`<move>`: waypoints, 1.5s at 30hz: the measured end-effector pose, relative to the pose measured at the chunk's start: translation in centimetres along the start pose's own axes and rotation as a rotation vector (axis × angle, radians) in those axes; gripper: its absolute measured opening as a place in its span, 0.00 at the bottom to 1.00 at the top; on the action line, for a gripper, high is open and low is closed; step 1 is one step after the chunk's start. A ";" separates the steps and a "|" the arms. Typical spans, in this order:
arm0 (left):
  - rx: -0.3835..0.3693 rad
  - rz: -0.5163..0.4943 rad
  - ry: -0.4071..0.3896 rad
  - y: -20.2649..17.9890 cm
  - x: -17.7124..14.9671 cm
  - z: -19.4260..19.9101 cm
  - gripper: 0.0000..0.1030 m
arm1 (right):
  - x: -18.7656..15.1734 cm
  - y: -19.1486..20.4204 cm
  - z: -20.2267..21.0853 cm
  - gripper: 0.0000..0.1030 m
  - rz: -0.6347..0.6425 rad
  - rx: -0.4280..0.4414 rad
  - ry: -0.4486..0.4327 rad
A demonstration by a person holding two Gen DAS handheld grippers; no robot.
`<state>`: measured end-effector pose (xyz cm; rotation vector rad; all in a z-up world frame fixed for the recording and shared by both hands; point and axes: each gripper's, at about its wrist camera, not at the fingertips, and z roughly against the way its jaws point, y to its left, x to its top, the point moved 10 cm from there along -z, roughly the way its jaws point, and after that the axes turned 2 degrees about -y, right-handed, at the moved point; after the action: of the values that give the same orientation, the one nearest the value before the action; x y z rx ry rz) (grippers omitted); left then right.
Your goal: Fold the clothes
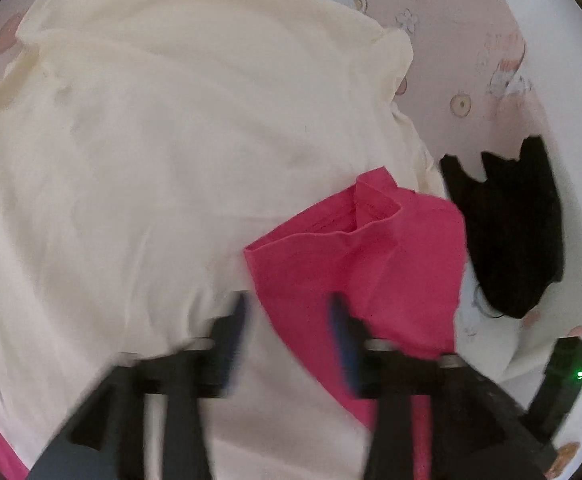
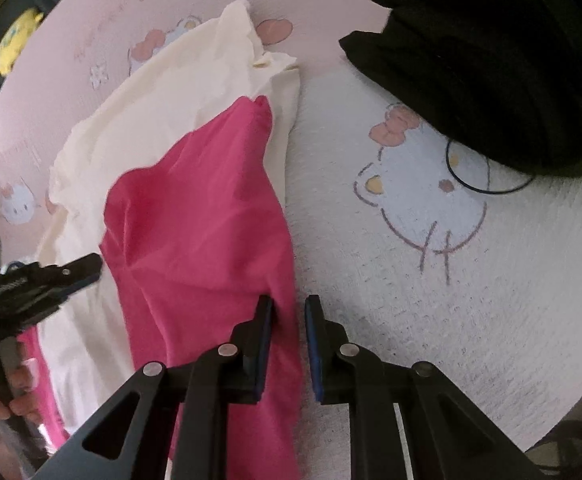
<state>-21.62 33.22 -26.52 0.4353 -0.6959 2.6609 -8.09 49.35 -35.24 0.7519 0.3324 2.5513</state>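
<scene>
A bright pink garment (image 1: 363,256) lies crumpled over the right part of a large cream garment (image 1: 151,140) spread on the bed. My left gripper (image 1: 289,316) hovers open over the pink cloth's near left corner, its blurred fingers apart and pressing on nothing. In the right wrist view the pink garment (image 2: 195,220) runs down over the cream one (image 2: 163,112). My right gripper (image 2: 289,316) stands at the pink cloth's right edge, jaws a narrow gap apart, the edge between them without the pads pressing it. The left gripper (image 2: 83,268) shows at the left, held by a hand (image 2: 15,392).
A black garment (image 1: 511,232) (image 2: 491,60) lies bunched to the right, with a thin black loop (image 2: 487,190) beside it. The bed sheet (image 2: 431,300) is pink and white with cartoon cats. A yellow plush toy (image 2: 15,40) sits at the far left edge.
</scene>
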 end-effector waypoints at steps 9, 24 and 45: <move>0.073 -0.147 -0.005 -2.2 1.5 -1.9 0.62 | 1.2 1.4 0.6 0.50 0.041 0.058 -0.014; 0.200 -0.401 -0.092 -4.0 0.9 -4.9 0.57 | 5.7 3.5 -4.7 0.45 0.147 0.085 0.025; 0.141 -0.074 -0.012 0.4 -0.6 -1.3 0.12 | 5.6 -0.8 -3.3 0.09 0.115 -0.188 0.016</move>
<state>-21.55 33.43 -27.99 0.5045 -0.4872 2.6483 -13.84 52.39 -35.72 0.6973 0.0539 2.6510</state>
